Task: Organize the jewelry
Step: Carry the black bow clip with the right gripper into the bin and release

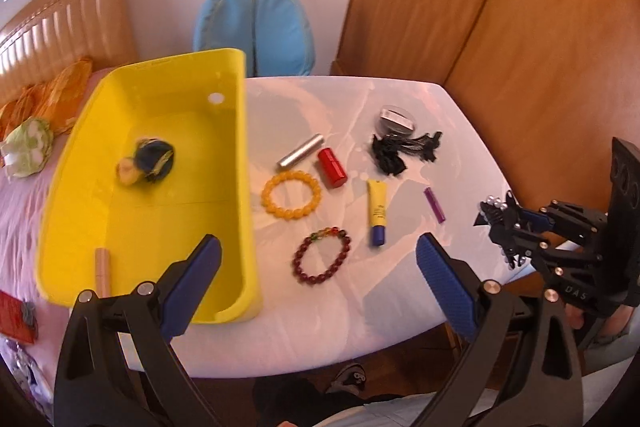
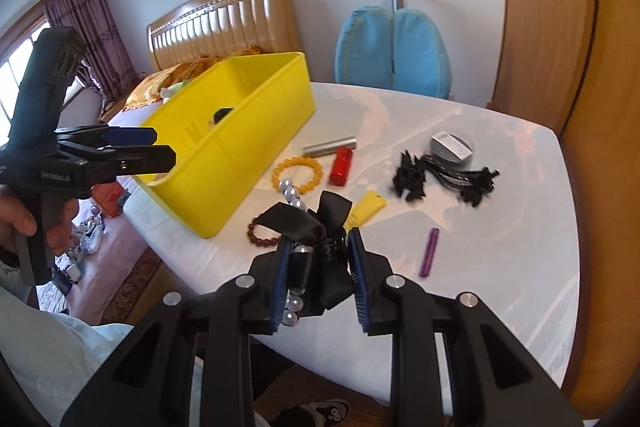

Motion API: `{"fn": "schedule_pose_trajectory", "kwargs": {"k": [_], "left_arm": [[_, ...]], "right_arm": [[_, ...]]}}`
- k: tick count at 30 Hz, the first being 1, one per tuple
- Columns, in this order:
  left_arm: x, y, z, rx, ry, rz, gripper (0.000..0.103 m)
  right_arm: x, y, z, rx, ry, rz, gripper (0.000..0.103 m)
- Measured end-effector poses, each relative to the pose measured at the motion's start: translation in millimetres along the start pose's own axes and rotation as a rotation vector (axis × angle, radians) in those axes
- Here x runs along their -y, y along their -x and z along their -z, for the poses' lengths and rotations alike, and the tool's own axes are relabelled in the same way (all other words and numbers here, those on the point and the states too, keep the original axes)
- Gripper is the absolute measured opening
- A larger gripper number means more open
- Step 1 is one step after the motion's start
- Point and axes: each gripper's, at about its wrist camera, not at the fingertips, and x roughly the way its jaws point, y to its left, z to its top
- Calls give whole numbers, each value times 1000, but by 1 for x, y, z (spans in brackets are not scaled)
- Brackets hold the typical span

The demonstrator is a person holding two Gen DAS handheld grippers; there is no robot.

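Note:
My right gripper (image 2: 318, 247) is shut on a pearl hairpiece with a black bow (image 2: 316, 223) and holds it above the table's near edge; the gripper also shows in the left wrist view (image 1: 500, 223). My left gripper (image 1: 318, 255) is open and empty, near the yellow bin (image 1: 152, 187), and also shows in the right wrist view (image 2: 160, 147). The bin holds a dark blue and yellow item (image 1: 150, 159) and a wooden stick (image 1: 102, 269). A yellow bead bracelet (image 1: 291, 194) and a dark red bead bracelet (image 1: 322, 255) lie on the white table (image 1: 360, 307).
Also on the table are a silver tube (image 1: 301, 155), a red cylinder (image 1: 332, 167), a yellow and blue tube (image 1: 377, 213), a purple stick (image 1: 435, 205), black hair clips (image 1: 404, 149) and a grey round tin (image 1: 396, 121). A bed lies left, a blue chair behind.

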Motion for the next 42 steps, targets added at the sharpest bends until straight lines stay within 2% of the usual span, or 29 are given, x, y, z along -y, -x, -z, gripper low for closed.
{"fn": "schedule_pose_trajectory", "kwargs": {"k": [6,11,15,17,22,27,33,36,41,42], "left_arm": [[-46,30,-9,91,-9,-76,95],[-103,34,-22,133,-21,-89,95],[-166,38,-28,127,-13,-104,95],[-197,39,-31,122,-11,-109,95],[-249,33,-32,89,-91,-104,95],[-264,19,-20,44,-187,-31,95],[-274,9,-14,25,-201,30,95],[-280,7,-14,25,-203,37,95],[-290,5,-14,25,-192,36,95],[-291,4,-14,26,-188,34,95]], "right_arm": [[-48,-11,-30,33,71,-55,29],[-88,-47,-65,26,99,-56,29],[-129,-90,-97,-21,101,-105,29],[-149,-116,-110,-56,116,-97,29],[-191,-187,-133,-205,107,-87,29],[-222,-251,-139,-398,155,-13,29],[-231,-304,-129,-584,138,54,29],[-234,-313,-123,-621,136,71,29],[-236,-313,-120,-617,132,88,30],[-235,-311,-120,-614,132,94,36]]}}
